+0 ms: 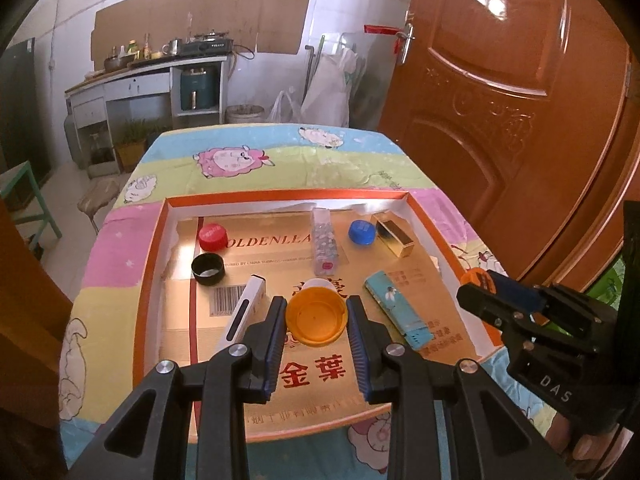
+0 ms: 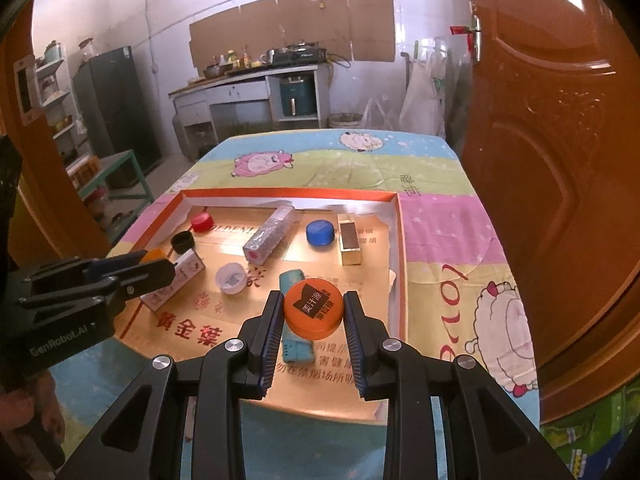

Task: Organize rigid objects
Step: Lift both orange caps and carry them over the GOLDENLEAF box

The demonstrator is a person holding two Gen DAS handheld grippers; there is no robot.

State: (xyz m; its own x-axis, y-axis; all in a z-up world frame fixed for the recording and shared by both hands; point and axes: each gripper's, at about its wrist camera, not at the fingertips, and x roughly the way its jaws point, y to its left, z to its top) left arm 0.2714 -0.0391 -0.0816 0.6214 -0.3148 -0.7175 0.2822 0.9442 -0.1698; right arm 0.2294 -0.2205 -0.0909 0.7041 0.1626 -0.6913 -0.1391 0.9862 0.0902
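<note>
An orange-rimmed shallow box lies on the table and holds the small things. My left gripper is shut on a yellow-orange cap, open side up, held above the box's near part. My right gripper is shut on an orange printed cap above a teal lighter. Each gripper shows in the other's view. In the box lie a red cap, a black cap, a blue cap, a white cap, a clear tube, a gold box and a white box.
The table wears a cartoon sheep cloth. A brown door stands close on the right. A green stool and a kitchen counter are beyond the table's left and far side.
</note>
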